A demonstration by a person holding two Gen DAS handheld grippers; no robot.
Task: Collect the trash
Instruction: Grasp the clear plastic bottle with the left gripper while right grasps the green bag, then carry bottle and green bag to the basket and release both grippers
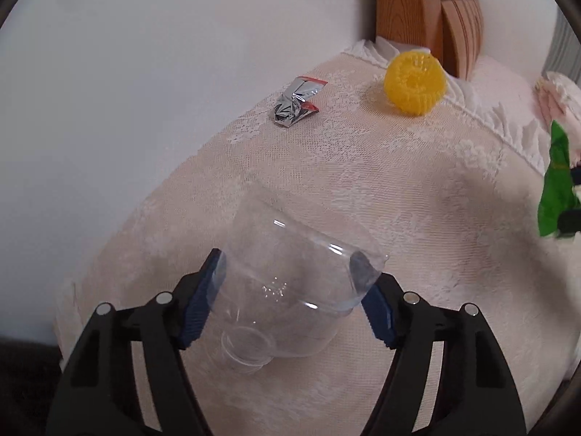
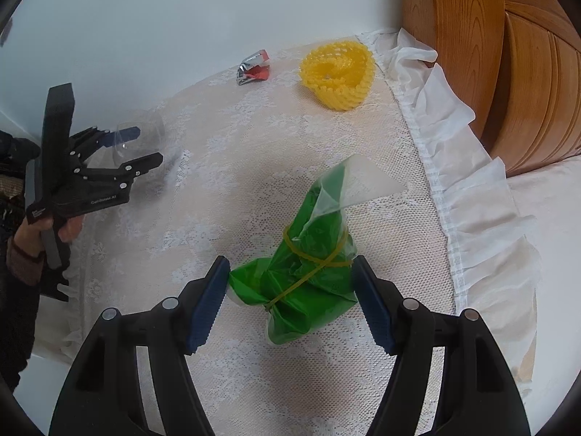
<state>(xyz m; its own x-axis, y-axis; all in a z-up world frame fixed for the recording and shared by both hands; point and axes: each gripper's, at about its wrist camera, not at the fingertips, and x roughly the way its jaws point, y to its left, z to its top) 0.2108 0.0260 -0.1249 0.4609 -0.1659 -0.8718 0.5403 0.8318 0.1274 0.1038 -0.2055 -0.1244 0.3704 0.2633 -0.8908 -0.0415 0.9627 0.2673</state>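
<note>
My left gripper point(image 1: 290, 276) is shut on a clear cut-off plastic bottle top point(image 1: 287, 290), its blue pads pressing both sides; it also shows in the right wrist view point(image 2: 138, 138). My right gripper point(image 2: 290, 283) holds a green plastic bag point(image 2: 308, 272) bound with a yellow rubber band, its pads touching both sides. The bag shows at the right edge of the left wrist view point(image 1: 557, 189). A crumpled silver and red wrapper point(image 1: 296, 101) point(image 2: 254, 67) and a yellow foam fruit net point(image 1: 415, 81) point(image 2: 337, 72) lie farther back on the lace-covered table point(image 1: 363, 181).
A white wall point(image 1: 145, 54) runs along the table's left side. Wooden chair backs point(image 2: 490, 54) stand at the far right behind a white ruffled cloth edge point(image 2: 472, 200). A pink fluffy thing point(image 1: 559, 94) lies at the far right.
</note>
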